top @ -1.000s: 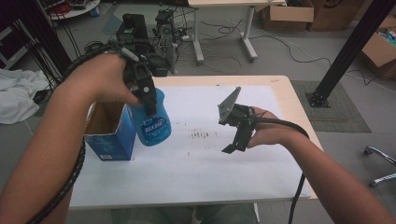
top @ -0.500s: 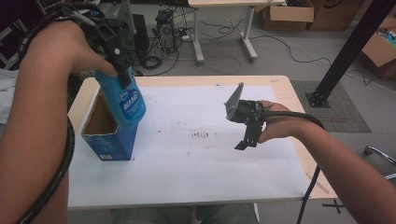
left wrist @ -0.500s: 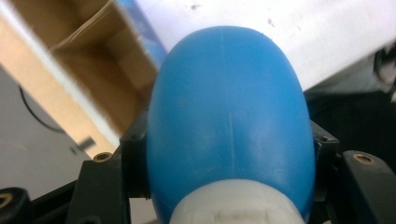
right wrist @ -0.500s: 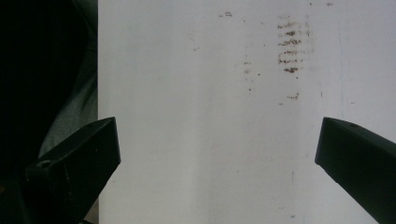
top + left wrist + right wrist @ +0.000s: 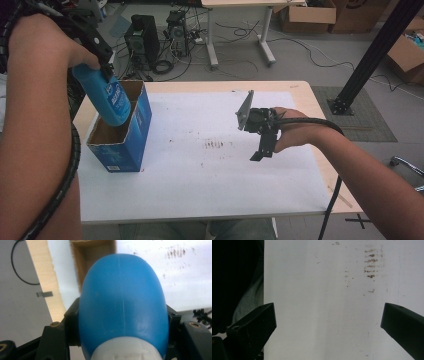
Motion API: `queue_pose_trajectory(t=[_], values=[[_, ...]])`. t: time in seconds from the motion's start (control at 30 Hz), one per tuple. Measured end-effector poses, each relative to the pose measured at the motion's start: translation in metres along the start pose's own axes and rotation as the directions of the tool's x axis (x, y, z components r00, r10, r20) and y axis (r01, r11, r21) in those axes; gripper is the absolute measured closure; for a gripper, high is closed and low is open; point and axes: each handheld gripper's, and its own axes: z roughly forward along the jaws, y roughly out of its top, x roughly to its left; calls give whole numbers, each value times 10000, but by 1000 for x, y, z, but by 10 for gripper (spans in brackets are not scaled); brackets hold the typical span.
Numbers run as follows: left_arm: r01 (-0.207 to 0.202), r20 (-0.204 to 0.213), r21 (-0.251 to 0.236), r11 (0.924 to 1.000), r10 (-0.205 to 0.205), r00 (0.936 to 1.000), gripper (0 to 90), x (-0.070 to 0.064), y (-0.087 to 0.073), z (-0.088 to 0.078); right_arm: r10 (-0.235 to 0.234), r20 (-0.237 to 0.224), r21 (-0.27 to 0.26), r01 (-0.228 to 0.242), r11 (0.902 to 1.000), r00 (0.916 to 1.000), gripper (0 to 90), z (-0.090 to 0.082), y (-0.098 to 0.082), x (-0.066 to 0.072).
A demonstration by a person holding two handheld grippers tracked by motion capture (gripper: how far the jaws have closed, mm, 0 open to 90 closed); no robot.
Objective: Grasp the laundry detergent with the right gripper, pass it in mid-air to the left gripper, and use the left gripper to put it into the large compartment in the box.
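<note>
A blue plastic bottle point(image 5: 111, 101) with a white cap end hangs tilted over the open top of a blue cardboard box point(image 5: 129, 146), its base dipping just inside the opening. My left gripper point(image 5: 105, 67) is shut on the bottle's upper part. In the left gripper view the bottle point(image 5: 122, 302) sits between both black jaws, with the box's brown inside point(image 5: 91, 257) beyond it. My right gripper point(image 5: 263, 146) hovers over the white mat point(image 5: 210, 190) right of centre. Its jaws stand wide apart, and my right gripper point(image 5: 328, 322) holds nothing.
The box stands at the table's left edge point(image 5: 82, 117). Brown smudges point(image 5: 215, 145) mark the mat's middle. Behind the table, computers and cables point(image 5: 150, 42) lie on the floor. A black post point(image 5: 367, 57) rises at the right, with cardboard boxes point(image 5: 305, 15) beyond.
My left hand has lifted the bottle up and to the left, from the table beside the box to above the box's opening. The right gripper has stayed in place.
</note>
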Motion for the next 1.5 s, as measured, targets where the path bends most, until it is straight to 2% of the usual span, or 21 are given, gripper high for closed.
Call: queue_pose_trajectory(t=[0.1, 0.2, 0.4, 0.57, 0.93, 1.13, 1.5], values=[[301, -163, 41, 9995, -300, 9994, 381, 11, 2, 11, 31, 3, 18, -31, 10000, 10000, 0, 0, -1, -1], [405, -329, 38, 9992, -403, 9986, 382, 17, 5, 21, 101, -5, 24, -101, 9999, 9999, 0, 0, -2, -1], [493, -334, 114, 9987, -489, 9982, 382, 23, 10, 46, 201, -43, 81, -201, 9998, 9998, 0, 1, -6, -2], [353, -296, 190, 9992, -348, 9990, 382, 24, 15, 69, 250, -56, 134, -249, 9996, 9997, 0, 2, -9, -1], [12, -153, 808, 9967, 1, 9999, 381, 25, 21, 121, 292, -119, 303, -288, 9991, 9995, 0, 7, -9, -1], [-184, 39, 904, 9957, 182, 9998, 381, 25, 21, 146, 324, -158, 283, -320, 9991, 9994, 0, 9, -8, 0], [-320, -140, 1001, 9945, 336, 9993, 381, 23, 25, 185, 423, -260, 316, -415, 9986, 9988, 0, 16, -11, -1]])
